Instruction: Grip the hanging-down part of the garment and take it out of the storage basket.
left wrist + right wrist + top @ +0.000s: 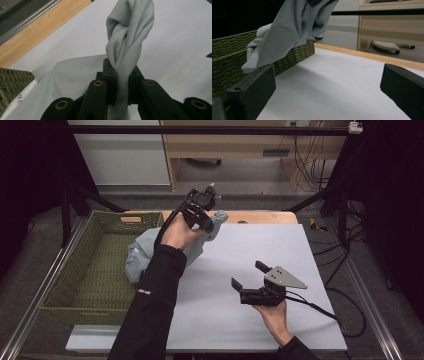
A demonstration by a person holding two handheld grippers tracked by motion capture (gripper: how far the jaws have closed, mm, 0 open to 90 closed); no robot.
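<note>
A pale grey-blue garment (142, 252) hangs in the air over the left part of the white table, its lower end beside the woven basket (100, 270). My left gripper (207, 222) is shut on a twisted fold of the garment (125, 50), which runs up between its jaws. The garment (289, 32) also dangles in front of the basket wall (297, 55) in the right gripper view. My right gripper (248, 276) is held low over the table's middle right, open, with nothing between its wide-apart jaws.
The olive woven basket stands at the table's left edge. A white sheet (260, 270) covers the wooden tabletop (260, 216). Beyond the far edge are a black frame bar (210, 130), wooden furniture and cables (305, 165).
</note>
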